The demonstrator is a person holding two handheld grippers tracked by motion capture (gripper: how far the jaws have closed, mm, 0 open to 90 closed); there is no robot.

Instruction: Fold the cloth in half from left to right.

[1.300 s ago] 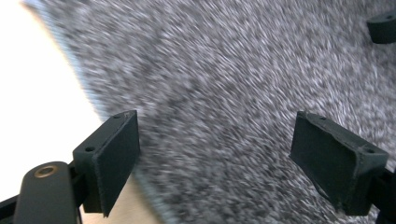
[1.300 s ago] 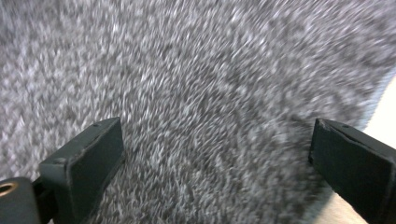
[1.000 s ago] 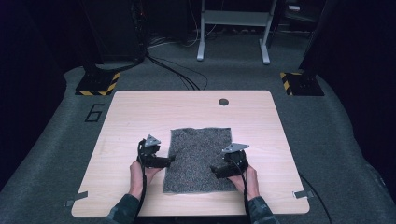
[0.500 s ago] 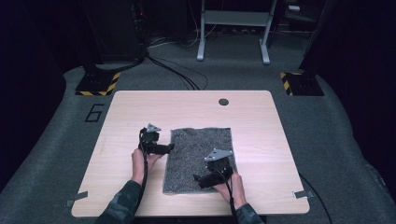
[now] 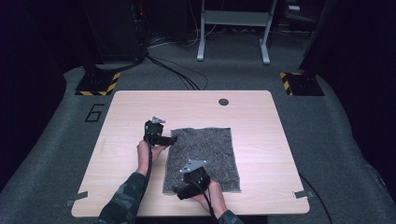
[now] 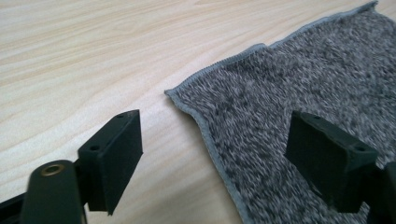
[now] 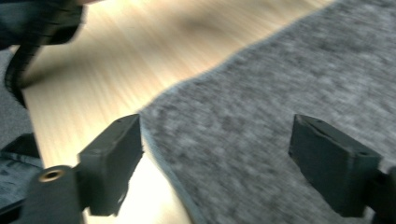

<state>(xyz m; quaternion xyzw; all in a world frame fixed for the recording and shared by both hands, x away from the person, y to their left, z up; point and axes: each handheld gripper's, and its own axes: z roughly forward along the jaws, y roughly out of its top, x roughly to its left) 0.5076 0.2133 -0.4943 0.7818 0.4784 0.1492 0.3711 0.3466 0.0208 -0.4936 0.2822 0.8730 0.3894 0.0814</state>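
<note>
**Now two grippers sit at the edge of a grey cloth**

Nearest the person, at about 6 o'clock on the table (image 5: 116, 116), the right gripper (image 5: 180, 192) is at the near left corner of the grey cloth (image 5: 205, 149). In the right gripper view its two black jaws stand wide apart. One jaw hangs over the bare wood and the other over the fuzzy cloth, with the cloth's edge running between them. The jaws have just been closing a bit, but the pads do not squeeze anything. That picture is blurry, so I cannot tell if the jaws touch the cloth.

A little farther off, at about 9 o'clock from the middle of the cloth, the left gripper (image 5: 172, 139) points at the cloth's far left corner. In the left gripper view its jaws are wide apart too. The left jaw is over the wood and the right jaw is over the cloth, and the stitched corner of the cloth (image 6: 299, 93) lies just past them. These jaws have also just been closing a little, and they hold nothing.

The cloth lies flat in the middle of the table, a bit toward the near side.

Farthest away, at 12 o'clock, a small dark round hole (image 5: 223, 101) sits near the far edge of the table.
</note>
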